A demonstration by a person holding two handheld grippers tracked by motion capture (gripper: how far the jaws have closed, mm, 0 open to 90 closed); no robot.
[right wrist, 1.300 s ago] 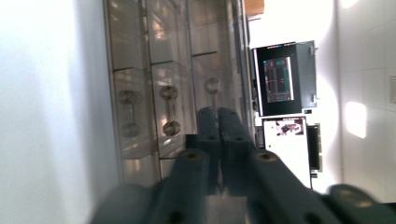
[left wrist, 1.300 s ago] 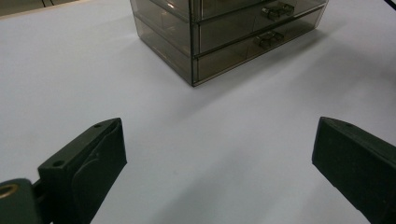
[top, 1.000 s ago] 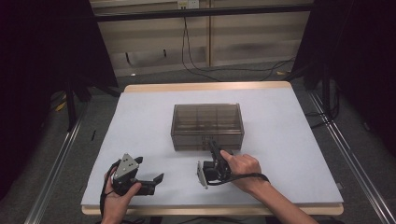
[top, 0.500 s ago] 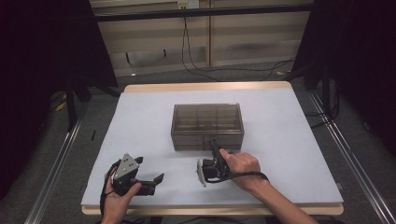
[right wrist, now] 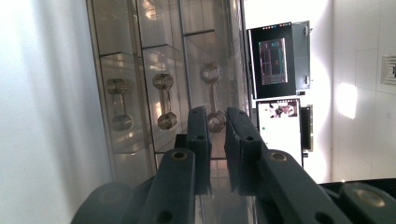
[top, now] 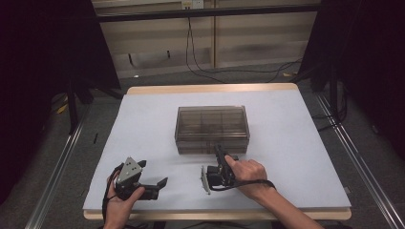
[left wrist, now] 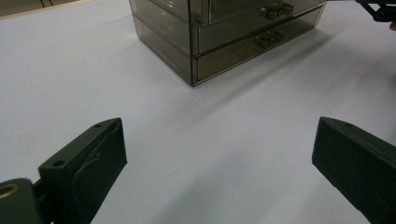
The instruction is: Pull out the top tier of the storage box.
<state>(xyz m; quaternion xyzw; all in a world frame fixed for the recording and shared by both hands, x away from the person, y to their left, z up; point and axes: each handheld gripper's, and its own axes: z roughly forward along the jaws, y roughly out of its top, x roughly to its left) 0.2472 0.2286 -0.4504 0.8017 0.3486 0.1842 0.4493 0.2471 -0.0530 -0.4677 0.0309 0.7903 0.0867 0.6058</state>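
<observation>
At the centre of the white rectangular surface [top: 296, 143], a smoky translucent plastic drawer box [top: 212, 129] is standing with its handled drawer fronts facing the person. In the right gripper view those clear dumbbell-shaped drawer handles [right wrist: 163, 101] are showing side by side, and the right tongs [right wrist: 216, 135] are pointing at the top one, their jaws sitting close together with a narrow gap, the handle's lower knob showing just beyond that gap; whether they are touching it cannot be told. In the high view the right tongs [top: 220, 152] are reaching toward the box's front from six o'clock. The left tongs [top: 161, 183] are resting at about seven o'clock of the box, well apart from it, jaws spread wide with nothing between them.
</observation>
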